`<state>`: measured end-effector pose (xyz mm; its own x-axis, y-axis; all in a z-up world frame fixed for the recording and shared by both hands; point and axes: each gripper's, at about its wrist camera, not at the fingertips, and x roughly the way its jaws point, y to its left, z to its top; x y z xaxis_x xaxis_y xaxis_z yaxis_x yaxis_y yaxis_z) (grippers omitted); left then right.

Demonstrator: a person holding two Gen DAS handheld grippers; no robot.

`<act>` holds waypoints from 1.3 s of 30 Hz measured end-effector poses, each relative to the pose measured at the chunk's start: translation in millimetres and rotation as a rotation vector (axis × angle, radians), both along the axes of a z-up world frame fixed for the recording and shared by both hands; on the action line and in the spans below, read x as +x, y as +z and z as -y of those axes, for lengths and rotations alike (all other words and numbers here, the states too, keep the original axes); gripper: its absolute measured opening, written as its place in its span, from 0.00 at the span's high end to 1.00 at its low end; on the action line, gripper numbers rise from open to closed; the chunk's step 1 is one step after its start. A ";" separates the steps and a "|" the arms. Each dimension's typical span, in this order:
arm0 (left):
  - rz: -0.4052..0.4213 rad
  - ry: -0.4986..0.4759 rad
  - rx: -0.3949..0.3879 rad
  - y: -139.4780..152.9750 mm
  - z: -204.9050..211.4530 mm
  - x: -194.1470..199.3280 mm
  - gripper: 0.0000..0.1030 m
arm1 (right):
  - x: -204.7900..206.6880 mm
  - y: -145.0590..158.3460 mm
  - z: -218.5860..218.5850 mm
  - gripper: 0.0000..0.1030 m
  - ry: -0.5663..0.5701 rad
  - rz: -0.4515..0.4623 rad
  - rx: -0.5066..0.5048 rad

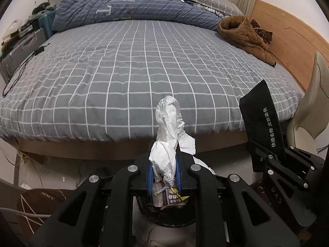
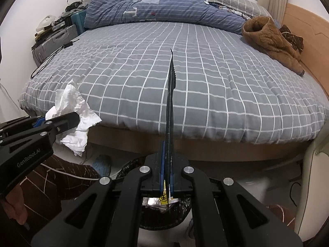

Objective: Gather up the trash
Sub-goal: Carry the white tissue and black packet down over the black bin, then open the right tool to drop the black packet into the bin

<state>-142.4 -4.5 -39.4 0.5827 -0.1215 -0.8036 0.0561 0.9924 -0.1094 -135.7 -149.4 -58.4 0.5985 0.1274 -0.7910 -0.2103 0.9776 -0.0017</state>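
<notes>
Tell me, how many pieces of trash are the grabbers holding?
2. The white tissue is pinched in the left gripper. The black wrapper is pinched in the right gripper. More trash sits in the bin below, partly hidden.

Both wrist views bedward, sharing bed.

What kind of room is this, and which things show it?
Most likely a bedroom: a large bed with a grid-patterned cover, a folded quilt and a pillow at its far end, and a suitcase beside it.
</notes>
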 end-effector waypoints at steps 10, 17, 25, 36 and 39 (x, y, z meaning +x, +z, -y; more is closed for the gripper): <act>-0.035 -0.002 -0.017 -12.8 3.2 -12.8 0.85 | -13.1 -24.1 -3.6 0.97 -0.003 -0.063 0.000; -0.084 0.009 -0.017 -47.3 -1.6 -6.2 0.85 | -10.2 -53.2 -4.0 0.97 -0.008 -0.113 -0.004; -0.144 -0.020 -0.041 -82.2 -2.0 5.2 0.85 | 7.5 -98.4 -9.4 0.97 0.021 -0.210 0.011; -0.231 0.011 -0.018 -135.9 -12.8 27.6 0.85 | 34.2 -149.0 -28.8 0.97 0.064 -0.329 -0.005; -0.229 0.027 -0.013 -139.8 -19.3 30.1 0.85 | 39.2 -160.5 -32.4 0.97 0.079 -0.346 -0.014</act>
